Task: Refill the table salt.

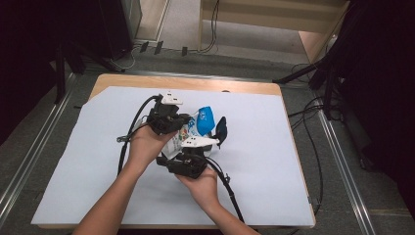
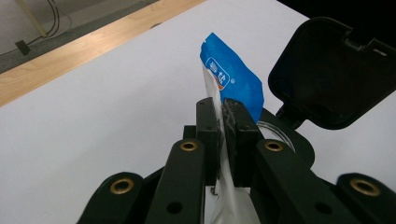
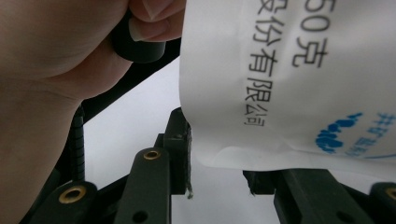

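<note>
2 grippers | L gripper (image 2: pixel 223 116) clamps wipes pack (image 2: pixel 232 77) edge | R gripper (image 3: pixel 219 154) jaws apart, pack's lower edge between, ungripped | tip: steady L, close R square on edge, lid (image 2: pixel 334 70) clear

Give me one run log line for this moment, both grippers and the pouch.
left gripper: jaws shut on pouch edge | right gripper: jaws open, pouch corner between | black flip lid: open

The pouch (image 2: pixel 232 77) was white with a blue top corner, black printed characters and a blue emblem. Its open flip lid (image 2: pixel 331 74) was black. Both claws were black with brass-coloured rivets. The surface (image 1: pixel 274 147) was covered in white over pale wood.
</note>
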### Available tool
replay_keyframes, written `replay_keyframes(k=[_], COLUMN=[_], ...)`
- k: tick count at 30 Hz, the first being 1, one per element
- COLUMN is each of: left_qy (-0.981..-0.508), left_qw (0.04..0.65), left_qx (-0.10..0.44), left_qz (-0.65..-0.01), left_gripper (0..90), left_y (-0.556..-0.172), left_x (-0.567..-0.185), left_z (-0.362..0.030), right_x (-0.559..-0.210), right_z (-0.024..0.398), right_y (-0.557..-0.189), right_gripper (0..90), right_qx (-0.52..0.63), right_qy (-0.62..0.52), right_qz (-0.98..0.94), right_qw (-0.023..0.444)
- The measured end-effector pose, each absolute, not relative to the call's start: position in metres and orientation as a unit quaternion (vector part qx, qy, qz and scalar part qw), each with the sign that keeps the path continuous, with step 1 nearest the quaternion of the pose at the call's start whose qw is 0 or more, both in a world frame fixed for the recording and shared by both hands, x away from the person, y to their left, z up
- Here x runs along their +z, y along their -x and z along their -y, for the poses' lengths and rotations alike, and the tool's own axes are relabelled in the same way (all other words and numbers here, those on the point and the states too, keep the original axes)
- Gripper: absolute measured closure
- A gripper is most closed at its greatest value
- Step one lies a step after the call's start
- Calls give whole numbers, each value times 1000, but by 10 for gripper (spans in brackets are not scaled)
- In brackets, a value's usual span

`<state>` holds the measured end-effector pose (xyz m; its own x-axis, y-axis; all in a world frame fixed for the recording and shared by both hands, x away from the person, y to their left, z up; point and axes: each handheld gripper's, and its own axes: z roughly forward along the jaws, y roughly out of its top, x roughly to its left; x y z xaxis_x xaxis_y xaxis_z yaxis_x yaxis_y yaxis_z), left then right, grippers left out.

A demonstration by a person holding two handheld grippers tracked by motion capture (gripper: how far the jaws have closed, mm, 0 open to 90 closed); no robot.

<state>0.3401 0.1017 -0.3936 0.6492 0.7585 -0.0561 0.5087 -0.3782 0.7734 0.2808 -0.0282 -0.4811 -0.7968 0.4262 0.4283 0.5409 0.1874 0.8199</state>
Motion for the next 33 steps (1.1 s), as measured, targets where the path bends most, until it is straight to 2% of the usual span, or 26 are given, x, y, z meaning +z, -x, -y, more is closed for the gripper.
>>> replay_keyframes(k=[19, 33], left_qy=[-811, -815], left_qw=[419, 433], left_qx=[125, 74], left_qz=[-388, -379], left_gripper=[848, 837], left_y=[-340, -340], left_x=[-400, -405], left_z=[-113, -130], right_x=[-490, -502], right_z=[26, 23], right_y=[-282, -281], right_gripper=[653, 622], right_qx=[-548, -538], right_qy=[317, 316], right_qz=[772, 780], right_qw=[52, 40])
